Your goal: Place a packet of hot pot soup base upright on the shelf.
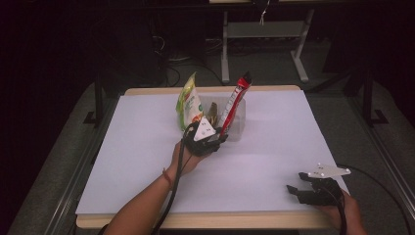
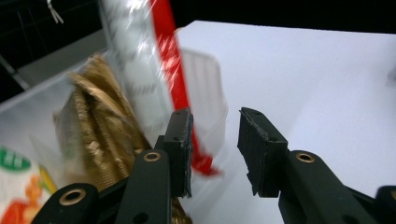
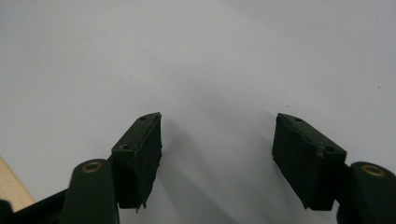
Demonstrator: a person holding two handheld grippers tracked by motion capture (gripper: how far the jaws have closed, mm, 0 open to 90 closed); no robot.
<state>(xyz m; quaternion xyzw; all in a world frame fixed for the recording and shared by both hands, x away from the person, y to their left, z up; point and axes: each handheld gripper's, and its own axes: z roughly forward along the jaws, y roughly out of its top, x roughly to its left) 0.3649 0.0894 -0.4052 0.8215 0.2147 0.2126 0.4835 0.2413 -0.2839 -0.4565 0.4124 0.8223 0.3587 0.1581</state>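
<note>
Table [image 1: 147, 161]: you have wide bare white surface to the left, right and front of the clear bin [image 1: 238, 123]; its back edge lies just behind the bin, so don't push anything rearward.
Clear bin: it looks light, and a sideways nudge from your jaws could slide or tip it.
Green snack bag [image 1: 188, 102]: it stands tall at the bin's left end and may topple if bumped.
Red-and-white packet [image 1: 234, 104]: it leans upright in the bin, just beside your left jaw, and could fall out toward you.
Gold-wrapped snack [image 2: 100, 135]: sits low inside the bin.
Left gripper [image 2: 214, 140]: jaws parted, gripping nothing.
Right gripper [image 3: 217, 149]: spread wide, empty, resting well apart near the front edge.
</note>
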